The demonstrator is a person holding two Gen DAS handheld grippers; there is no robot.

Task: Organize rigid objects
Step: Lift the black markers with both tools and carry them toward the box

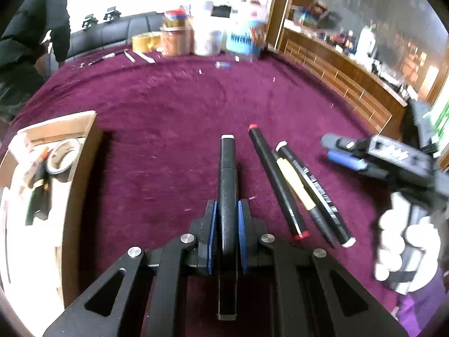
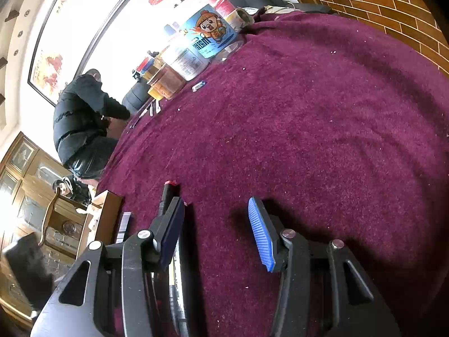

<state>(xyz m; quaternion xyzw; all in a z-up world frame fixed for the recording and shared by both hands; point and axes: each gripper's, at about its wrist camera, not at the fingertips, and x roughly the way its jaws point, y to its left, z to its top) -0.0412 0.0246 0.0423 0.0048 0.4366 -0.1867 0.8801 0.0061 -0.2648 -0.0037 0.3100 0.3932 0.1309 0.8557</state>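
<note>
My left gripper [image 1: 227, 210] is shut on a black marker with a white end cap [image 1: 227, 165], held just above the purple cloth. To its right lie a black marker with red caps [image 1: 276, 181], a yellow-and-black pen [image 1: 301, 193] and a black marker with white caps [image 1: 317, 193], side by side. My right gripper [image 1: 335, 151] shows at the right of the left wrist view, held by a white-gloved hand [image 1: 404, 250]. In the right wrist view the right gripper [image 2: 217, 224] is open and empty over the cloth, with the red-capped marker [image 2: 168, 193] just beyond its left finger.
A cardboard box [image 1: 84, 151] with tape rolls and small items stands at the left. Jars and plastic containers [image 1: 207, 33] line the table's far edge, with pens and a tape roll [image 1: 146, 42] near them. A person in a black jacket [image 2: 81, 115] sits beyond the table.
</note>
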